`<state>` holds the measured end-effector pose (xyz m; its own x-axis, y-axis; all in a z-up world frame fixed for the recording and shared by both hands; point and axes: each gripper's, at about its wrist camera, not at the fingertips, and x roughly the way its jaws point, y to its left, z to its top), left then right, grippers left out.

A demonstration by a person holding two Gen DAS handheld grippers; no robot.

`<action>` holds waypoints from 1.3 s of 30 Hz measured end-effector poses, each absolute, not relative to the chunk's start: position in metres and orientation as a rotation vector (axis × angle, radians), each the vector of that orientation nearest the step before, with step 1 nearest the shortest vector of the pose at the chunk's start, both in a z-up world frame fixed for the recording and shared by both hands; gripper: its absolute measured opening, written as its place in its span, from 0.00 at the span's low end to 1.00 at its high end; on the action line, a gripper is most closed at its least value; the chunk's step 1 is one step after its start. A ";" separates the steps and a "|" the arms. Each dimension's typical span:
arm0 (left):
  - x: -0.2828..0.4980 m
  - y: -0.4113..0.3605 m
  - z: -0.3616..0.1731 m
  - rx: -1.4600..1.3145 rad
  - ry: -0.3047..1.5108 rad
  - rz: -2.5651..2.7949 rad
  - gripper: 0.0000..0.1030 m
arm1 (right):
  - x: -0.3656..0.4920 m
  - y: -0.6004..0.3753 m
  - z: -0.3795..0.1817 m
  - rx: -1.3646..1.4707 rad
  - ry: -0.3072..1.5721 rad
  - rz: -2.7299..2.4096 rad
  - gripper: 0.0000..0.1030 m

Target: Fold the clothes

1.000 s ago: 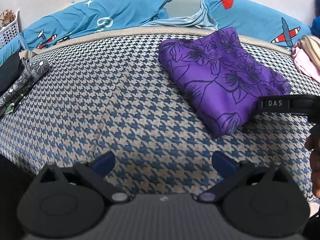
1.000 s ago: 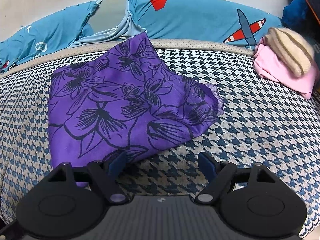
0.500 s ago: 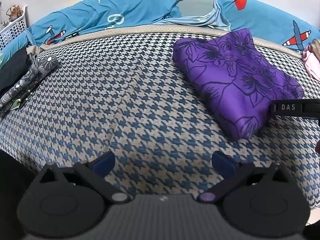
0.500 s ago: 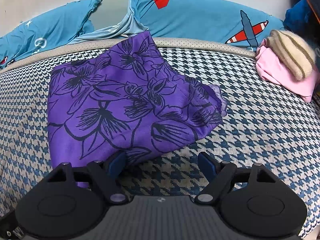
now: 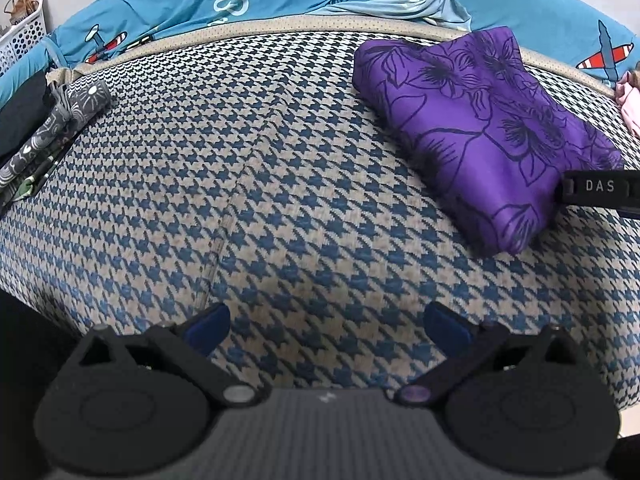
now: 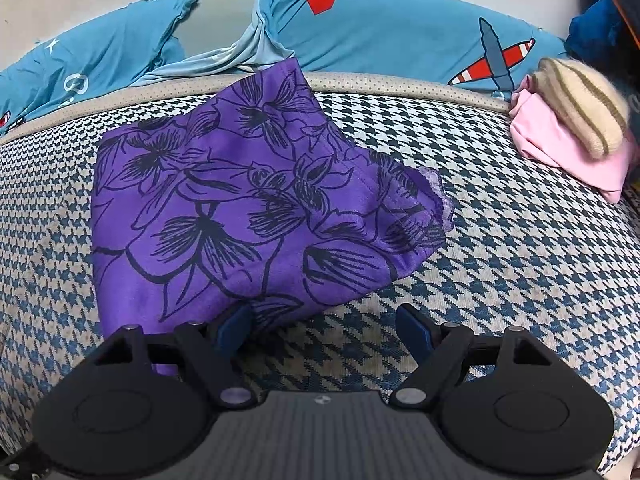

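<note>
Both jaws stand spread wide, nothing pinched between either pair. Left gripper (image 5: 326, 326) hangs over bare houndstooth cover, its 2 blue pads pointing down at the blue-and-beige weave w/ a faint seam running up the middle. Right gripper (image 6: 322, 326) sits at the near edge of the purple cloth (image 6: 248, 216); its left blue pad (image 6: 234, 326) is right at the cloth's near hem, but can't tell if it touches. Its right pad is over bare cover, apart from the cloth.

That purple cloth, printed w/ dark flower outlines, lies folded into a thick, roughly rectangular bundle on the bed cover (image 6: 520, 260). Its far corner reaches the beige piped edge of the cover; a frayed, lighter hem sticks out at its right side. From the left wrist view, the same cloth (image 5: 492, 132) lies to the upper right, well apart from the left gripper, and a black part of the right tool marked "DAS" (image 5: 600, 188) overlaps its right edge.

Behind the cover runs a blue sheet (image 6: 400, 28) w/ red-and-white plane prints, bunched around a pale grey gap. At far right lies a pink garment (image 6: 568, 152) w/ a cream striped knit (image 6: 580, 104) on top. At far left in the left wrist view, grey patterned clothes (image 5: 60, 124) are stacked, w/ a white perforated basket (image 5: 24, 36) beyond.
</note>
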<state>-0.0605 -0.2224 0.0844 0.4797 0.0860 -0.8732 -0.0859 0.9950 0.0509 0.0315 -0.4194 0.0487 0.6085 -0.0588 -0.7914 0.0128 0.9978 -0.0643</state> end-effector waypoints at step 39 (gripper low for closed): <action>-0.037 -0.202 0.072 0.032 1.044 0.091 1.00 | 0.036 -0.421 0.068 0.087 0.821 -0.001 0.77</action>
